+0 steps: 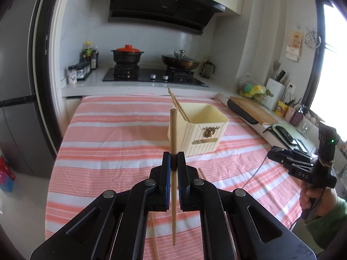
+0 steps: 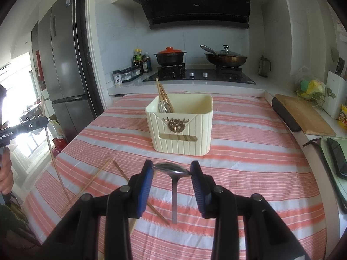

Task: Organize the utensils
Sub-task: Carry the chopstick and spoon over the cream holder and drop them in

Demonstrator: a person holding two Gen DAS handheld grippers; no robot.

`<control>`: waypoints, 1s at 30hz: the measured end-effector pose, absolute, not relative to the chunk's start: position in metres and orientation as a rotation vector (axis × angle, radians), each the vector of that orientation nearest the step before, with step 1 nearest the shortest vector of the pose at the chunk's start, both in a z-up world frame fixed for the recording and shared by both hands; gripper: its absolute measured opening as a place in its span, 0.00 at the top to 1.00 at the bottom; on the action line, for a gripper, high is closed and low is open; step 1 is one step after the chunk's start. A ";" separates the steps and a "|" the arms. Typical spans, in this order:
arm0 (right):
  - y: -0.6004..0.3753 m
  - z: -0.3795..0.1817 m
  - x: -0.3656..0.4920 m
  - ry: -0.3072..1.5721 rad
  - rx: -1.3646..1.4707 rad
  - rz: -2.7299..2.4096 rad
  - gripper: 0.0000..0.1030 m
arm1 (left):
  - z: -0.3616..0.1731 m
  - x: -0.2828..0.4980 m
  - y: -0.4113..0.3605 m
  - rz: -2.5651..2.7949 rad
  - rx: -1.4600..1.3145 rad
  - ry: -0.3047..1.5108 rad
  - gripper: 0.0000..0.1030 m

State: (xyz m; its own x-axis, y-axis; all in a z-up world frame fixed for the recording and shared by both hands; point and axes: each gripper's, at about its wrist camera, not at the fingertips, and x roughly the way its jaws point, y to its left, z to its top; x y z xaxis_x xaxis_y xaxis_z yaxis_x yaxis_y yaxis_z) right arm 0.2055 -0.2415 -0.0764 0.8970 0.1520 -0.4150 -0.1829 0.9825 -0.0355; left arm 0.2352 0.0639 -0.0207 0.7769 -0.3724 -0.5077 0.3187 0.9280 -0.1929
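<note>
Striped cloth (image 1: 104, 130) carries a cream holder (image 2: 181, 127) at its far middle. Left gripper (image 1: 174, 158) pinches a wooden chopstick (image 1: 173, 173) upright; only the right view shows the right gripper (image 2: 172, 171) clamping a spoon (image 2: 173, 173), loose chopsticks (image 2: 95, 177) lying near-left.
</note>
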 end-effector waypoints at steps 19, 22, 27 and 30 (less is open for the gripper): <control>-0.257 0.000 0.242 0.394 -0.010 0.196 0.65 | 0.036 0.282 0.038 -0.446 -0.139 0.519 0.96; -0.257 0.029 0.262 0.371 -0.013 0.198 0.65 | 0.064 0.302 0.034 -0.444 -0.141 0.460 0.96; -0.253 0.073 0.306 0.332 -0.041 0.206 0.65 | 0.105 0.348 0.024 -0.439 -0.186 0.371 0.96; -0.253 0.088 0.335 0.304 -0.039 0.211 0.65 | 0.115 0.378 0.013 -0.422 -0.217 0.338 0.96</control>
